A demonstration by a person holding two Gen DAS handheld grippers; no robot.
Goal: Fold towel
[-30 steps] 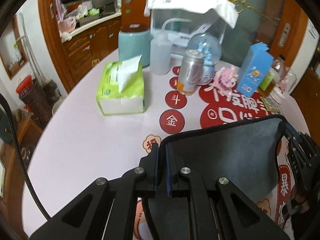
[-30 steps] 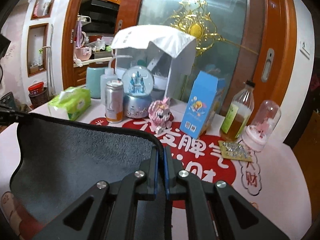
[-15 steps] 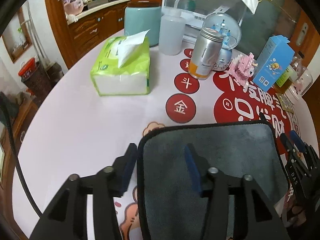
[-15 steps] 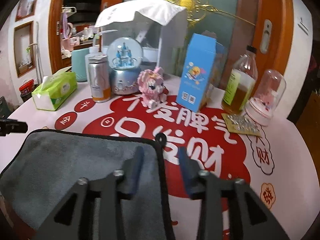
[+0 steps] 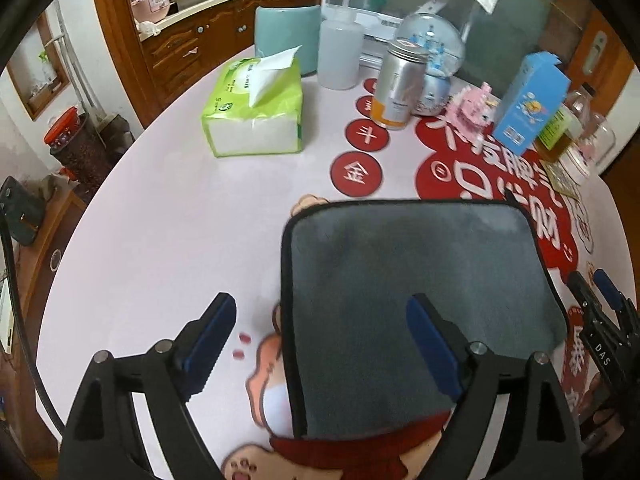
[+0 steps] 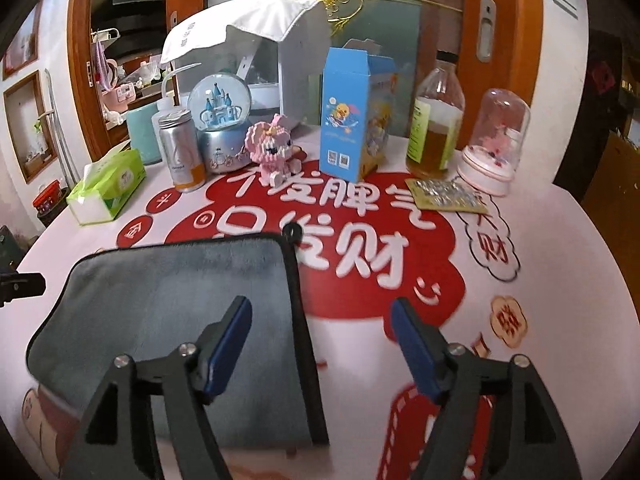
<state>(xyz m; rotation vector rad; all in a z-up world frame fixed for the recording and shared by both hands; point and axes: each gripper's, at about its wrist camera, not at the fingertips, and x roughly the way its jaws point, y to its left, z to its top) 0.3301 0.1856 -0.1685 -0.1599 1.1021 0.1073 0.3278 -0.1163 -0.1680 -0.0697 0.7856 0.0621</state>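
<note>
Left wrist: towel (image 5: pixel 416 292) edge (black-trimmed).

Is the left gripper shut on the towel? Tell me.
No, the left gripper has its jaws wide open, straddling the left edge of the towel lying flat on the table.

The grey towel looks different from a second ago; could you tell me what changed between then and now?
Both grippers let go: the left gripper and right gripper, each shut on a towel corner a second ago, now stand wide open. The grey towel, then lifted at its far edge, now lies flat on the table. The tissue pack, can and blue box kept their places.
</note>
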